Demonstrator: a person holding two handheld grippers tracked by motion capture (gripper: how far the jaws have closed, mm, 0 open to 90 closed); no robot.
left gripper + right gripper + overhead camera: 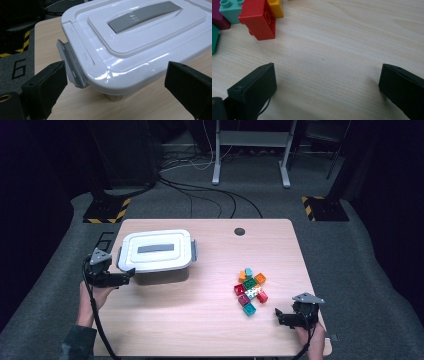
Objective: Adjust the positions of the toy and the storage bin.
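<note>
Your left gripper (131, 272) faces the box's grey latch (71, 65).
Jaws wide, empty; the latch runs lengthwise just ahead, near the tabletop's left edge.

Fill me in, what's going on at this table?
A person holds a gripper in each hand at a wooden table. The left gripper is open, aimed at the near corner of a white lidded box beside its grey side latch, not touching it. The right gripper is open over bare wood, close to a pile of toy bricks. The lid is on and nothing is held.
</note>
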